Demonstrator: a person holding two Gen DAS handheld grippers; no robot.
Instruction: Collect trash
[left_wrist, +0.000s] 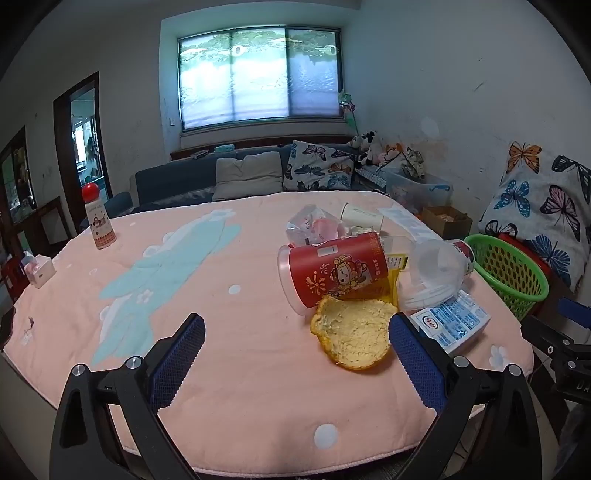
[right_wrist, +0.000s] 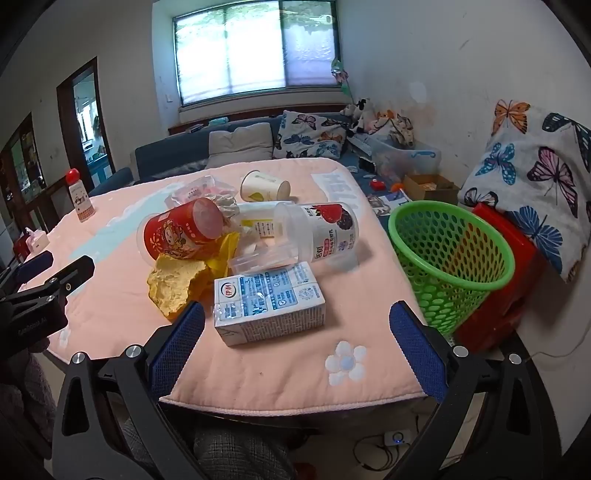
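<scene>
close to the near edge of the table, the right gripper is hanging with its jaws wide apart and nothing between its blue pads, and the left gripper is doing the same over the pink cloth, holding nothing. the milk box is lying flat just in front of the right gripper, so it is looking like the best thing to pick first. to do this well, i am thinking the right gripper should be coming down with one pad on each long side of the box, squeezing softly so the box is not crushing, then lifting it over to the green basket, which is standing just off the right side of the table. a bit further, the peel is lying by the left gripper's right pad and touching the red cup, which is lying on its side. behind those, a clear cup and a paper cup are lying tipped over in the pile. some things are hard to see: the yellow wrapper is mostly hiding under the cups, the crinkly clear bag at the back is partly covered, and the bottom of the basket is not showing. far away on the left, a small bottle with a red cap is standing up alone.
</scene>
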